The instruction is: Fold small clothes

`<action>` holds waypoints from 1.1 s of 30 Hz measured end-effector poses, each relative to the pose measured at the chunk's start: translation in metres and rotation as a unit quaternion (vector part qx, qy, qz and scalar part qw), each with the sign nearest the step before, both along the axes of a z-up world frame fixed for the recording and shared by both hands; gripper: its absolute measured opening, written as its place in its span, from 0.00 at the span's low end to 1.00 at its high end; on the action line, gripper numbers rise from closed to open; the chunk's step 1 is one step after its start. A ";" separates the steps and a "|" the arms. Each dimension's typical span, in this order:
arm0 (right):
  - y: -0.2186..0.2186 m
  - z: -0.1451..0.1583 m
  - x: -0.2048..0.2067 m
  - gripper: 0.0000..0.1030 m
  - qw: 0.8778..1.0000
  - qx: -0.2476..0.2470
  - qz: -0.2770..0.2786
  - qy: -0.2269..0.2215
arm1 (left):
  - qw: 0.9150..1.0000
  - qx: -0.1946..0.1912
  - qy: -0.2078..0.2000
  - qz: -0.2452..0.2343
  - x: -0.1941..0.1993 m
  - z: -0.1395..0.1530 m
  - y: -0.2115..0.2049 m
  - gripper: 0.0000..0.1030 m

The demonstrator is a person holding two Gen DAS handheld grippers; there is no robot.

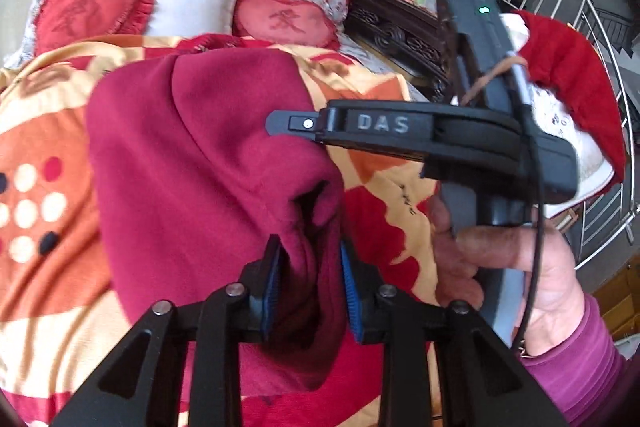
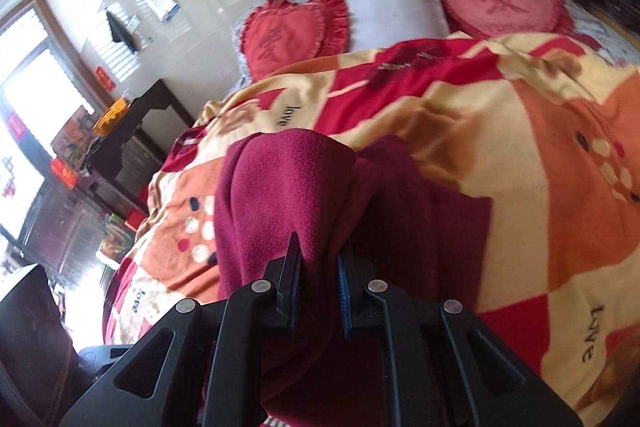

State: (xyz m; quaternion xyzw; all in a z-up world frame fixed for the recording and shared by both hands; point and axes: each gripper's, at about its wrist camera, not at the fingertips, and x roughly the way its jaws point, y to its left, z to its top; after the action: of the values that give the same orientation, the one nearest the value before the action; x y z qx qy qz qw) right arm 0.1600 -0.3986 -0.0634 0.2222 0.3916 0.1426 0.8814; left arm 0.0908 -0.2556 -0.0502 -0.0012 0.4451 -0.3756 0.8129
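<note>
A dark red fleece garment (image 1: pixel 192 155) hangs bunched over the patterned blanket on the bed. My left gripper (image 1: pixel 310 247) is shut on a fold of it, cloth pinched between the blue pads. In the right wrist view my right gripper (image 2: pixel 318 251) is shut on another fold of the same garment (image 2: pixel 288 187), which drapes away over the blanket. The right gripper's body also shows in the left wrist view (image 1: pixel 420 131), held by a hand to the right of the garment.
The bed carries an orange, red and cream blanket (image 2: pixel 540 147), two red heart cushions (image 2: pixel 296 31) and a white pillow (image 2: pixel 400 3). A dark carved bed frame (image 1: pixel 392 27) and a metal railing (image 1: pixel 592 7) stand at the right. Dark furniture (image 2: pixel 132 147) stands left of the bed.
</note>
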 end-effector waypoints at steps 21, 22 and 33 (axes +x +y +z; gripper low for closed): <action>-0.006 -0.021 0.008 0.00 0.999 -0.019 -0.014 -0.025 | 0.995 0.082 -0.005 0.063 0.012 -0.039 0.046 0.80; -0.010 -0.016 0.006 0.00 0.999 -0.029 -0.024 -0.032 | 0.994 0.083 -0.002 0.064 0.012 -0.042 0.045 0.80; -0.036 -0.008 -0.036 0.14 0.998 -0.009 -0.052 -0.020 | 0.992 0.102 -0.006 0.067 0.010 -0.057 0.035 0.85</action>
State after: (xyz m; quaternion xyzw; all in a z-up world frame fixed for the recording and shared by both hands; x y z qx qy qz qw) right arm 0.1240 -0.4349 -0.0713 0.2310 0.3635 0.0974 0.8973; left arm 0.1012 -0.2210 -0.1075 0.0543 0.4756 -0.2729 0.8345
